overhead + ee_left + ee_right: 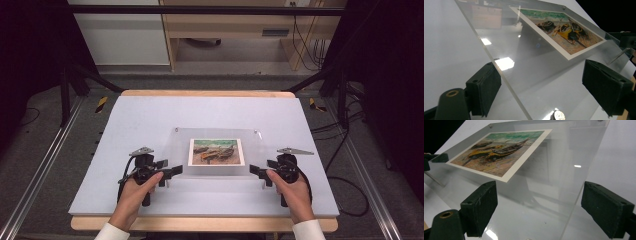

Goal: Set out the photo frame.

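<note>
Grey floor and a wooden desk lie beyond the worktop (150,120), whose white top carries a clear acrylic frame (210,136) near its middle, tilted up at the far edge. Sandwiched inside the frame is a print (216,151) of boats on a beach. At the frame's left edge sits the left gripper (172,171), jaws spread, one jaw below the acrylic edge and the other above the sheet, not clamped. At the right edge sits the right gripper (256,171), jaws likewise spread astride that edge. Each gripper is held by a hand (136,192).
</note>
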